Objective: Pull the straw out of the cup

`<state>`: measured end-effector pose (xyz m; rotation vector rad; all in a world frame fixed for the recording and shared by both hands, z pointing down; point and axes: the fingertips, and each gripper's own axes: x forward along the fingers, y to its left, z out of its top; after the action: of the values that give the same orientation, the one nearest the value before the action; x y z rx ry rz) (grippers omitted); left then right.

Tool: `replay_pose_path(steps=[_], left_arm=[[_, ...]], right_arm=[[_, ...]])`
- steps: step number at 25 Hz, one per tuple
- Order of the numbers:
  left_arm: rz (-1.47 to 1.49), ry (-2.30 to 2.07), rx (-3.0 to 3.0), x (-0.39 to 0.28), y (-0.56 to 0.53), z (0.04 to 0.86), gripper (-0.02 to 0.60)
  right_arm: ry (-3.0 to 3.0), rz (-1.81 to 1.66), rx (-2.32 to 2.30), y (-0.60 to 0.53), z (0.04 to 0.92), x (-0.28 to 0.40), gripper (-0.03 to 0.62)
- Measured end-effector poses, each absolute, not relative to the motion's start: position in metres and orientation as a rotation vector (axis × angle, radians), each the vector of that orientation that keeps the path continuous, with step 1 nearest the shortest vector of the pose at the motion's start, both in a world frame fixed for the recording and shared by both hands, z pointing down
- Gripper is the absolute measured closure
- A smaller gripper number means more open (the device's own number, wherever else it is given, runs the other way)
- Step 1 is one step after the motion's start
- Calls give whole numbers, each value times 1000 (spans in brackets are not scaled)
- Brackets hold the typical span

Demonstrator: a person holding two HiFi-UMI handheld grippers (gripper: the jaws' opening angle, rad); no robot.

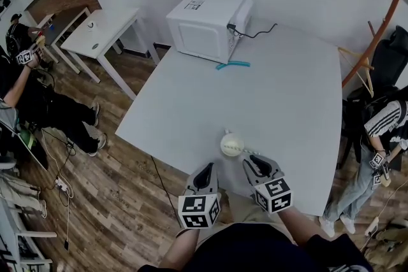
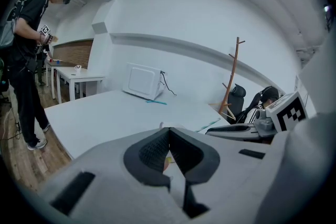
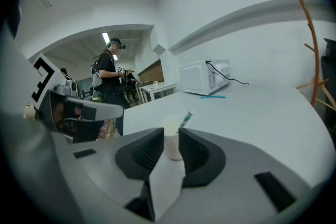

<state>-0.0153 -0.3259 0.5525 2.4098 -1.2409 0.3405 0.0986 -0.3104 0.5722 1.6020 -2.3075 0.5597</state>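
The cup (image 1: 231, 144) stands upright on the white counter (image 1: 293, 99), close to the edge nearest you. The straw (image 1: 248, 151) is in the cup and leans out over its rim on the right side, toward your right gripper (image 1: 248, 162).

Your right gripper sits just short of the cup, slightly to its right. In the right gripper view its jaws are apart by a narrow gap, and the cup (image 3: 172, 145) shows through that gap, just beyond the tips, with the striped straw (image 3: 186, 118) slanting up and to the right above the rim. Nothing is clamped.

Your left gripper (image 1: 206, 169) hovers just on the near-left side of the cup, apart from it. In the left gripper view its jaws are together at the tips (image 2: 168, 132) with nothing held between them.

Well beyond the cup, at the far end of the counter, sits a white microwave (image 1: 207, 21) with a black cable trailing from it. A teal stick (image 1: 233, 64) lies flat on the counter between the cup and the microwave, much nearer to the microwave.
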Motion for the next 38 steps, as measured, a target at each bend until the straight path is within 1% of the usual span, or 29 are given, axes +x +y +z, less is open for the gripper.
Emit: replay_pose_path(steps=[9, 16, 25, 38], left_arm=[[351, -1243, 2415, -8, -340, 561, 565], [342, -1265, 2413, -13, -347, 566, 565], [331, -1273, 2414, -16, -349, 562, 565], [318, -1235, 2438, -24, -320, 542, 565]], right_arm=[[-2314, 550, 1584, -331, 584, 104, 498], [-2310, 499, 1576, -343, 587, 99, 538], [-2299, 472, 1584, -344, 584, 100, 551], [-2309, 414, 1670, -317, 539, 91, 551]])
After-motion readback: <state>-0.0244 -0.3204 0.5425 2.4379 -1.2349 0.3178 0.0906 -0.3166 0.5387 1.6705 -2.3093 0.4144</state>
